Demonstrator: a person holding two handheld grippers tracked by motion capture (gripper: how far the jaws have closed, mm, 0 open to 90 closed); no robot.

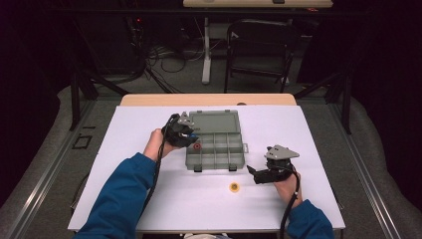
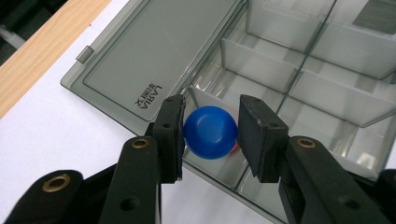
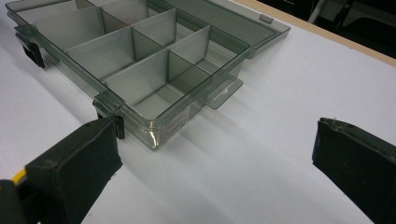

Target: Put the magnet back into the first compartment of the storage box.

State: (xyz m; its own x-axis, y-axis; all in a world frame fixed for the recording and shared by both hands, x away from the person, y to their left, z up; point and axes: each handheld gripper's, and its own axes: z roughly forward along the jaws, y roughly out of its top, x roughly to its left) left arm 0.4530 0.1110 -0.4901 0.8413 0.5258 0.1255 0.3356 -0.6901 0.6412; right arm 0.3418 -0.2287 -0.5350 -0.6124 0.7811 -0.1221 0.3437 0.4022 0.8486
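A blue ball is held between the jaws of the left gripper, over a left-end compartment of the open grey compartment box, beside its flat-lying lid. The right gripper is held with jaws wide apart and empty, near the box's right front corner. A yellow ring is seen on the white bench, in front of the box.

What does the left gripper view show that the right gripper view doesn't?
Left gripper view: a blue ball between the left hand-held gripper pads, over a corner compartment, plus the lid's brand mark. Right gripper view: the right hand-held gripper wide open over bare white table, and the box's front latch. Both: the open grey compartment box.
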